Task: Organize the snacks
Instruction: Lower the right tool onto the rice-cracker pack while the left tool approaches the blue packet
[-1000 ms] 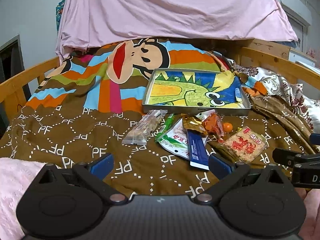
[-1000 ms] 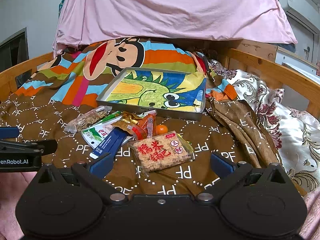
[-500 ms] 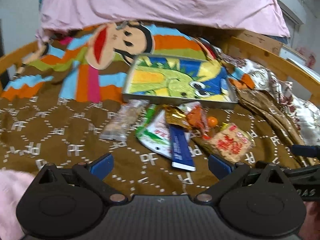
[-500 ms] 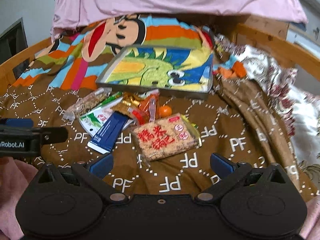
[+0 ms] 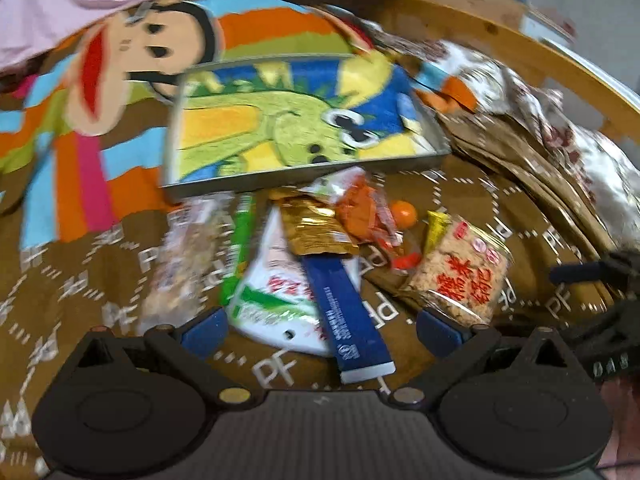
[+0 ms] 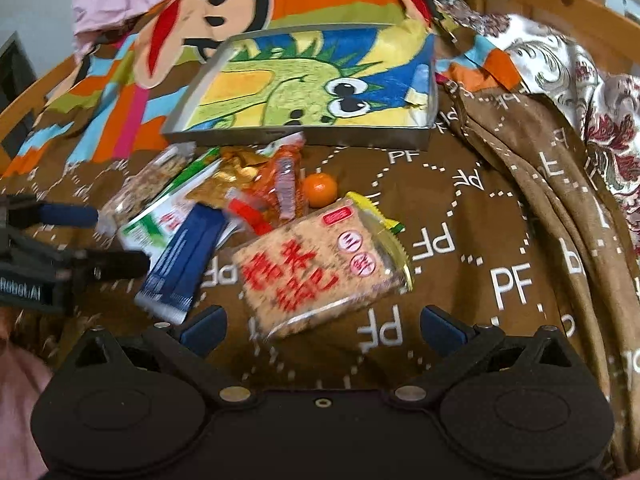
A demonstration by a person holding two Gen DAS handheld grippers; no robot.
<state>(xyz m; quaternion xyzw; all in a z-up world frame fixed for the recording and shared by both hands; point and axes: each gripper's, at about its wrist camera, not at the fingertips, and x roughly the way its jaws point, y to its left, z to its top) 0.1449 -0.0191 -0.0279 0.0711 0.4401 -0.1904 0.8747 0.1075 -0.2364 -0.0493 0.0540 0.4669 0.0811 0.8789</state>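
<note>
A pile of snacks lies on the brown bedspread in front of a metal tray point(image 5: 304, 170) point(image 6: 296, 136) lined with a dinosaur cloth. My left gripper point(image 5: 322, 330) is open, low over a blue stick pack point(image 5: 346, 316) and a white-green packet point(image 5: 276, 304). A gold pouch point(image 5: 316, 228), an orange packet point(image 5: 364, 208), a small orange ball point(image 5: 403, 212) and a clear nut bar point(image 5: 180, 264) lie further on. My right gripper point(image 6: 322, 330) is open just short of the rice-cracker pack with red characters point(image 6: 316, 272). Nothing sits between either pair of fingers.
Wooden bed rails point(image 6: 560, 4) run along the right and left sides. Rumpled brown and floral covers point(image 6: 560, 184) heap up at the right. A cartoon-monkey striped blanket point(image 5: 132, 60) and pink sheet lie behind the tray. The other gripper shows at each view's side edge.
Both grippers have moved forward and down toward the snack pile, which now looks much larger. The left view has swung right. The snacks have not moved.
</note>
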